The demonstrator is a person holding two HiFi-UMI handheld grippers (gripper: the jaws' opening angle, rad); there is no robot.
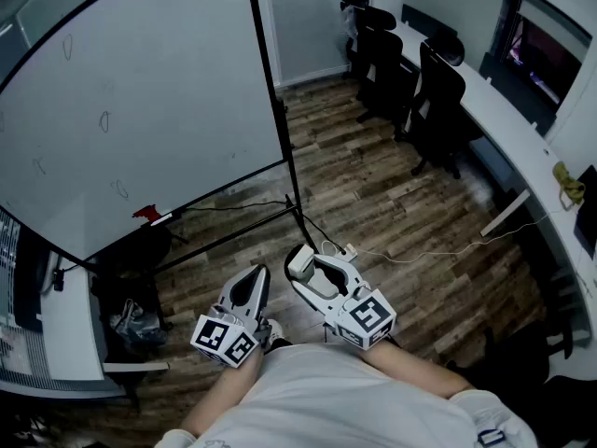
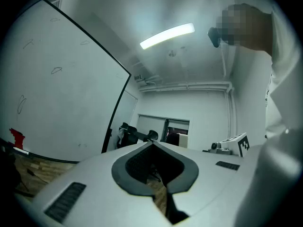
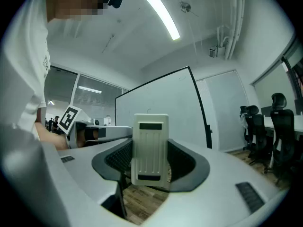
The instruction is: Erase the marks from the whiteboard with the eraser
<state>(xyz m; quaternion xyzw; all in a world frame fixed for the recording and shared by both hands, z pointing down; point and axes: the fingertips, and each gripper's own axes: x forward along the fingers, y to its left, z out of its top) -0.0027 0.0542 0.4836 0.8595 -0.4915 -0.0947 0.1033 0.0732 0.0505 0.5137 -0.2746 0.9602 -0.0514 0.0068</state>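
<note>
Eraser (image 3: 150,148) is held tight in the right gripper's (image 1: 322,269) fingers (image 3: 189,161), the left gripper's (image 1: 252,283) fingers (image 2: 132,168) are closed on nothing, and wiping has not begun, so next the eraser likely needs lifting to the marks (image 1: 104,121) on the whiteboard (image 1: 159,73), which stands well apart.

Large white whiteboard (image 1: 159,73) with a thin black frame, on a black floor stand. Stands upright, ahead and to the left, its right edge nearest the row of desks. Face mostly clean.

Thin dark loop marks (image 1: 104,121) scattered over the board, well apart from one another: one by the top edge, one upper left, one mid-left, one low near the bottom rail. Faint short stroke at far left.

Small cream rectangular plastic eraser (image 3: 150,148), ribbed back, a dark slot near each end. Upright, clamped between the jaws of the right gripper (image 1: 303,261), low over the wood floor, well apart from the board.
</note>
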